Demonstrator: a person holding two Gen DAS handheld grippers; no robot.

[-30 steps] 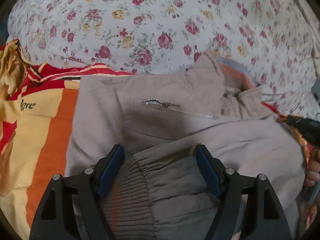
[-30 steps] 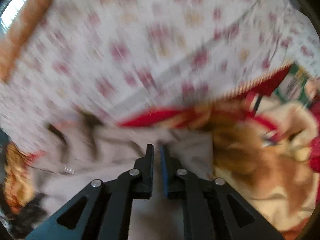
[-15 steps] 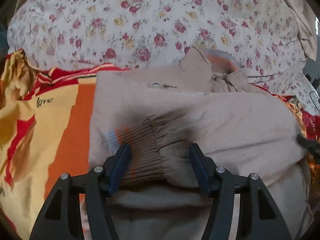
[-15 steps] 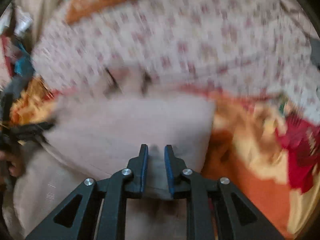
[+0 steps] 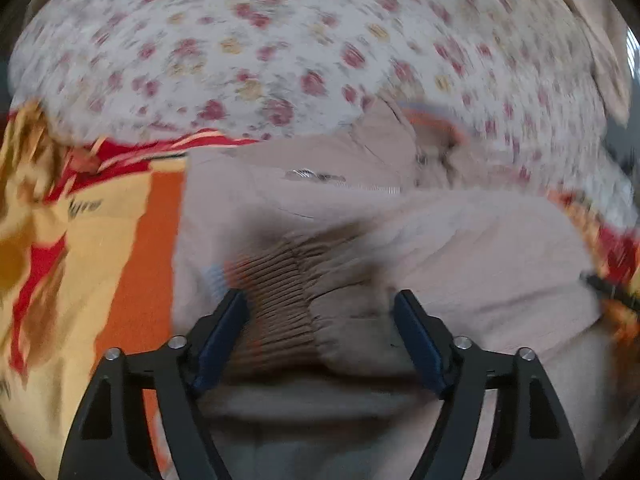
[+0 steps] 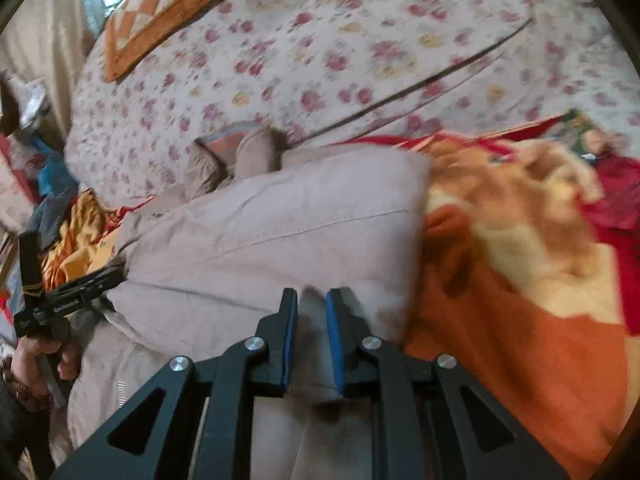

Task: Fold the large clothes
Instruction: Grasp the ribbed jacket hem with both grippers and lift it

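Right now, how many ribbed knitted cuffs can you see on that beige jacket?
1. The ribbed cuff lies across the folded jacket, between the left hand-held gripper's opening fingers. The other sleeve's cuff may be hidden under the fold.

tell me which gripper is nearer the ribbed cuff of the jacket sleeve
Left. The left gripper straddles the ribbed cuff, its jaws opening around it. The right gripper is pinching plain jacket cloth, with no cuff in its view.

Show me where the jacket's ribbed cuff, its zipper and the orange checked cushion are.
ribbed cuff (image 5: 276,300), left wrist view, on the ribbed knit band.
zipper (image 5: 320,177), left wrist view, on the shiny metal teeth.
orange checked cushion (image 6: 160,8), right wrist view, on its checked middle.
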